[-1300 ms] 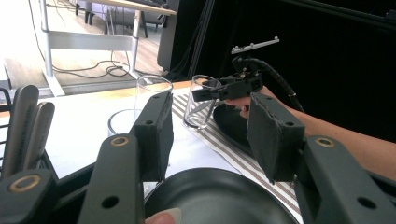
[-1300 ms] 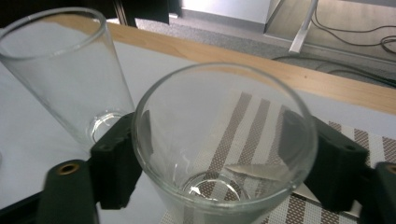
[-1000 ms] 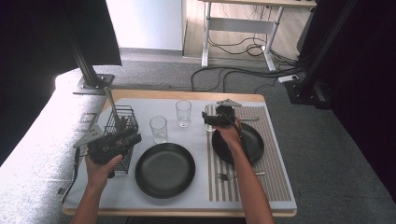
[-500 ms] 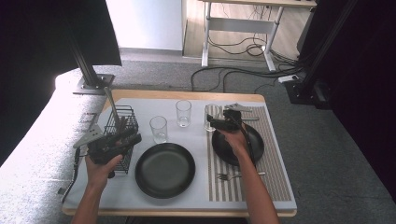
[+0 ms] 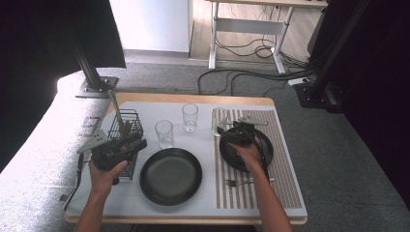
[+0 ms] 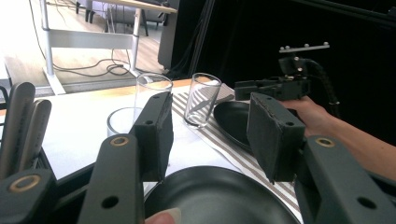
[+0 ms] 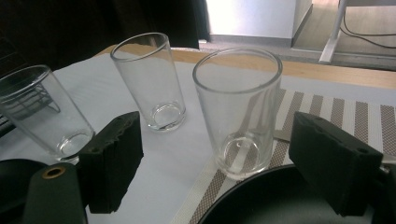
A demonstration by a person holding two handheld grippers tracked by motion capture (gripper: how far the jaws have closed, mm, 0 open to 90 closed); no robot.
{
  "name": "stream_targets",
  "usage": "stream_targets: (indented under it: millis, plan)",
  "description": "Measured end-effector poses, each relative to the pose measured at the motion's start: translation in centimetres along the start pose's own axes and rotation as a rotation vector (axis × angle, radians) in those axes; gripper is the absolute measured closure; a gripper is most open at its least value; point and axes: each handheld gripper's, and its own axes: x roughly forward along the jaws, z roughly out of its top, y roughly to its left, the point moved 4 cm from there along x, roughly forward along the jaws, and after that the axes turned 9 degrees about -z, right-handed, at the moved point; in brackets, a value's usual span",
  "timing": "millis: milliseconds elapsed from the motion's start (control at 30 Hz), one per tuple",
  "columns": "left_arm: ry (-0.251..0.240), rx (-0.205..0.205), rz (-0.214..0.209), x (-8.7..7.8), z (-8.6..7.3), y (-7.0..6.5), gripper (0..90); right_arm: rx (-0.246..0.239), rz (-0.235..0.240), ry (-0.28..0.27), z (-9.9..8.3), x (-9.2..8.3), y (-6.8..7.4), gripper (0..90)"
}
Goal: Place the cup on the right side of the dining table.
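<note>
The right gripper [image 7: 224,163] is open, its jaws lined up on the glass [image 7: 238,112] just ahead, not yet touching. Nothing is gripped so far. The left gripper [image 6: 210,135] hangs open and empty above the large plate [image 6: 219,200].

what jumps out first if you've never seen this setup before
Two hand-held grippers over a set table: the right gripper hangs open above the small black plate on the striped mat, its jaws pointed at the nearest drinking glass. The left gripper, also open, hovers beside the wire cutlery basket at the table's left. Between them lies a large black plate, with two more glasses behind it.
</note>
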Motion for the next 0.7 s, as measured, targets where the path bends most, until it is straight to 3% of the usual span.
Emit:
stream_targets:
  millis: [700]
  plan:
    - [0.02, -0.003, 0.002, 0.4, -0.4, -0.2, 50.5, -0.018, 0.063, -0.01, -4.4, -6.0, 0.2, 27.2]
